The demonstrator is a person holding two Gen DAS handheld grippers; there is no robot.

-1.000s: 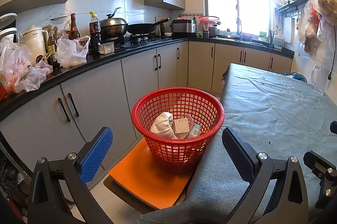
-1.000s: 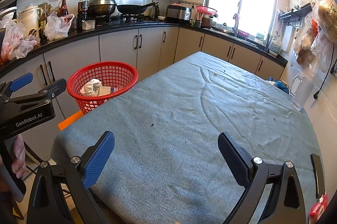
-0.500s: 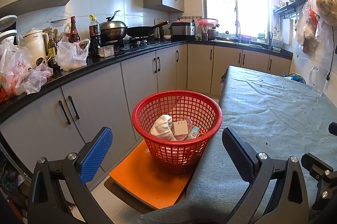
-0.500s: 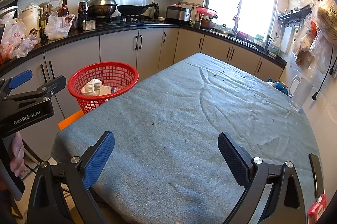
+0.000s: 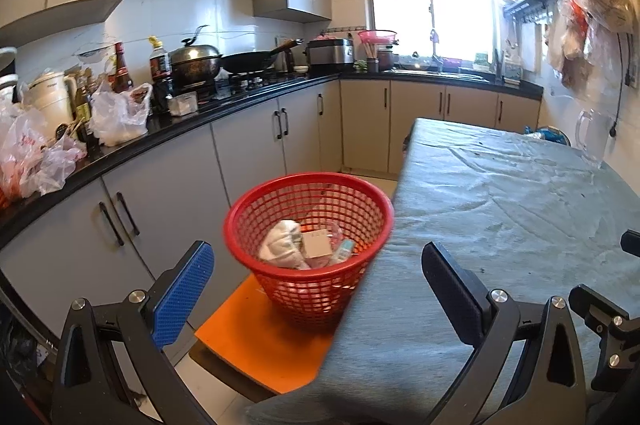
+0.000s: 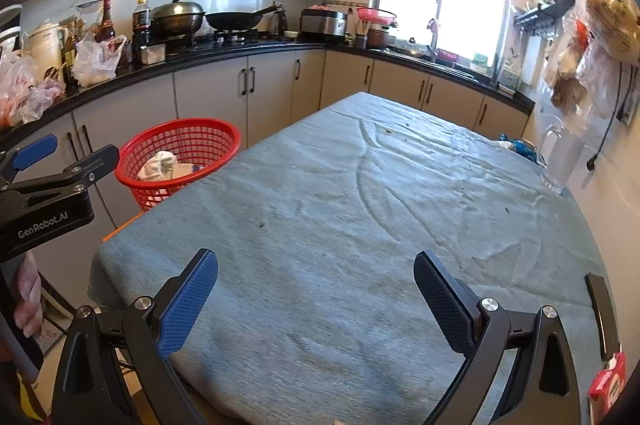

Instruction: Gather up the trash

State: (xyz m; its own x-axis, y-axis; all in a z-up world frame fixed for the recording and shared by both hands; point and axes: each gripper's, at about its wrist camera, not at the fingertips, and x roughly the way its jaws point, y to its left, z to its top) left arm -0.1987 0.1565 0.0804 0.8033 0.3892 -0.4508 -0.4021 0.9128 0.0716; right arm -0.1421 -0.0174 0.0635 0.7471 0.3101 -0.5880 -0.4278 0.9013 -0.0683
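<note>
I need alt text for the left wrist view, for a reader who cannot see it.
The open left gripper points at a red basket holding crumpled white trash, which stands on an orange stool beside a table covered in grey cloth. Behind are grey kitchen cabinets and a cluttered black counter.

left claw point(image 5: 316, 277): spread, empty | red basket point(image 5: 256, 209): trash inside, beside table point(image 5: 500, 209)
</note>
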